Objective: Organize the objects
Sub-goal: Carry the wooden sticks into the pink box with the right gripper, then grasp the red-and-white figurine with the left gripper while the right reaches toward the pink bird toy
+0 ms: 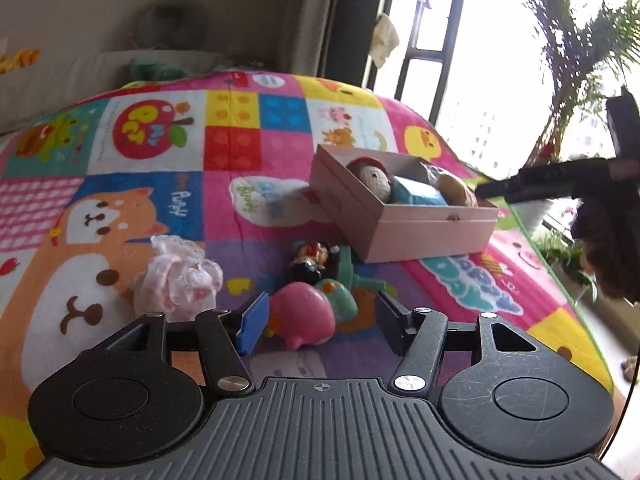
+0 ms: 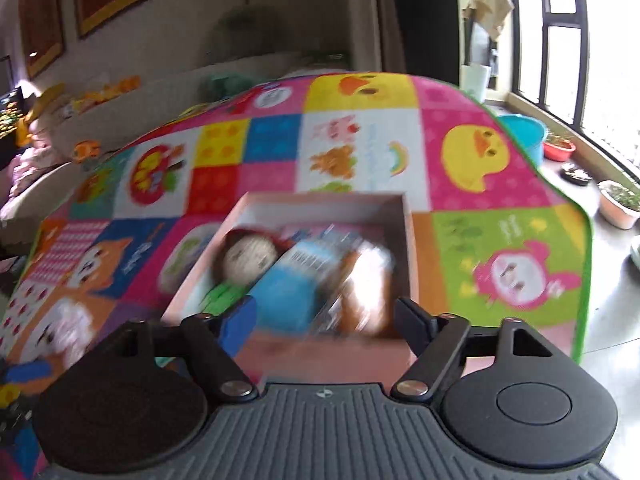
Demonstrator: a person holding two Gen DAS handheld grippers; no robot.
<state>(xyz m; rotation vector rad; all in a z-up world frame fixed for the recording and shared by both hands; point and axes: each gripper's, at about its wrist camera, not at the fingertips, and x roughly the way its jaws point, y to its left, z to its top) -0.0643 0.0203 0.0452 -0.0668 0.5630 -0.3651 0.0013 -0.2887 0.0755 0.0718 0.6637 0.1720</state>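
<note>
nearest the left wrist camera: left gripper (image 1: 318, 322), jaws spread wide and empty, hovering low over the play mat (image 1: 120, 184). item 1, pink rounded toy (image 1: 305, 318), lies between the fingers. item 2, green toy (image 1: 340, 298), touching it. item 3, small figurine (image 1: 312, 260), just behind. item 4, lace bundle (image 1: 178, 280), beside the left finger. farther back: pink box (image 1: 404, 232), lid off, holding a knitted doll (image 1: 372, 182), a blue packet (image 1: 420, 194) and a wrapped brown item (image 1: 454, 190). right gripper (image 2: 326, 320), also spread and empty, hangs tilted down above the box's near wall; its view is motion-blurred.

risk, judged: closing on the pink toy may also catch the green toy pressed against it, dragging both; the rounded shell could squirt out. the box looks nearly full, so an added piece may ride over the rim.
</note>
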